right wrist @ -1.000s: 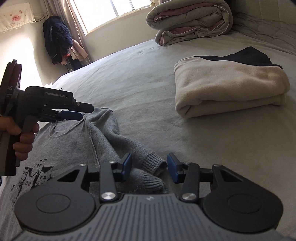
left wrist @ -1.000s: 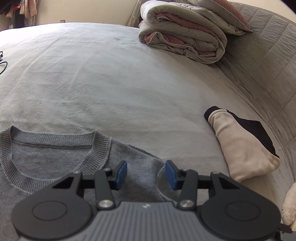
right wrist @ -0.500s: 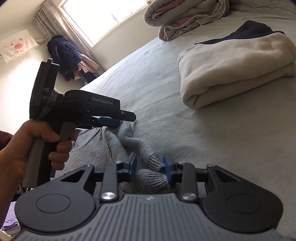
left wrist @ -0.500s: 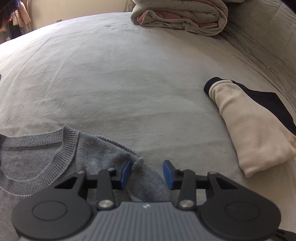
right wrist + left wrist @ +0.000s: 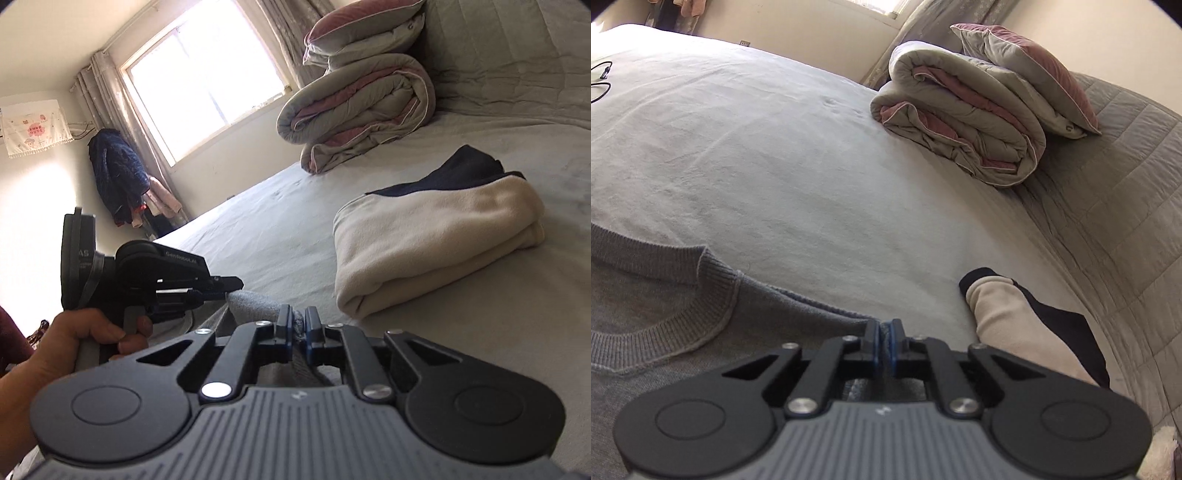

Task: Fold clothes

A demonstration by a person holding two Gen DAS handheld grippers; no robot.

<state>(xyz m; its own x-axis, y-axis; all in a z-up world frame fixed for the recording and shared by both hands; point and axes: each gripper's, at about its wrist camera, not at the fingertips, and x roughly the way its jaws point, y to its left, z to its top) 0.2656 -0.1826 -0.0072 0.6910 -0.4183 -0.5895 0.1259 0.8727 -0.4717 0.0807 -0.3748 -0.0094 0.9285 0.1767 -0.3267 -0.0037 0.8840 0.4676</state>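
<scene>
A grey knit sweater (image 5: pixel 665 314) lies on the bed, its ribbed neckline at the left of the left wrist view. My left gripper (image 5: pixel 885 343) is shut on the sweater's shoulder edge, a thin fold of grey knit pinched between the blue pads. My right gripper (image 5: pixel 298 330) is shut on the sweater's sleeve cuff (image 5: pixel 255 304), which bulges up just ahead of the fingers. In the right wrist view the left gripper (image 5: pixel 221 288) shows from the side, held by a hand (image 5: pixel 85 339), close to the left of the right one.
A folded cream and black garment (image 5: pixel 436 236) lies on the grey bed sheet (image 5: pixel 775 166) to the right. A folded quilt (image 5: pixel 964 125) with a pillow (image 5: pixel 1027 70) on top sits at the far end. A black cable (image 5: pixel 600 79) lies far left.
Both grippers closed on the sweater, the left on the shoulder edge and the right on the cuff. Both views tilted upward, and the two grippers are nearer each other.
</scene>
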